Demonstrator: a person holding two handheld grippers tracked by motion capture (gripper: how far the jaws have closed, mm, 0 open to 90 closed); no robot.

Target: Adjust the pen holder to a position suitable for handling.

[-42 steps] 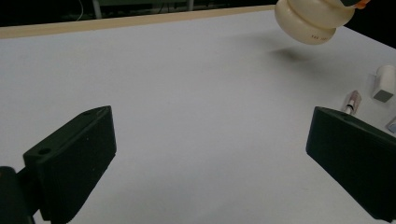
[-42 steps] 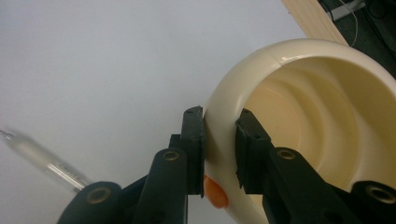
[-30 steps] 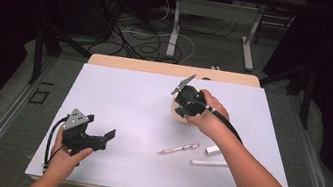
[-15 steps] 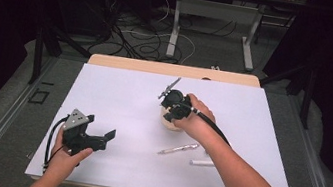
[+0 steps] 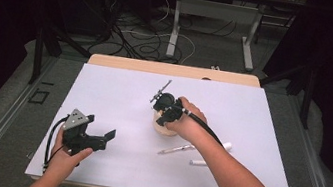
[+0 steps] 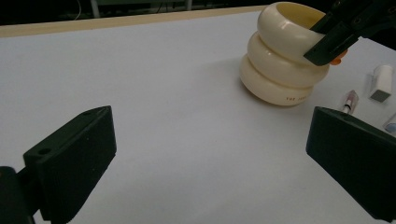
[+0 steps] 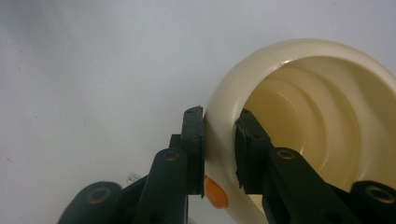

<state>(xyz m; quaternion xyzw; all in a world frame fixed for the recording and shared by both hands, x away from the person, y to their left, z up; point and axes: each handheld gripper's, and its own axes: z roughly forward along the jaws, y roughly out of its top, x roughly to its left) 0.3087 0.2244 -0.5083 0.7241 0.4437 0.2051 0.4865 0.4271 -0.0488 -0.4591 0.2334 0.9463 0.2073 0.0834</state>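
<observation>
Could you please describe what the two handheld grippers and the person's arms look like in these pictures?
Both are black. The left gripper carries a grey three-cornered plate and trails a black cable; its fingers are blocky, with small round holes. The right gripper has flat, squared fingers, round pivot holes and a thick black cable. Forearms are bare, without sleeves.

Both grippers are black plastic, kinda chunky. The left gripper (image 5: 91, 137) has a grey three-cornered plate on top and a black cable looping off its back, plus flat blocky jaws, one with a small round hole. The right gripper (image 7: 219, 149) has round screw holes along its arms, an orange dot below its jaws, and a thick black cable. Person's wearing a white top, forearms bare
</observation>
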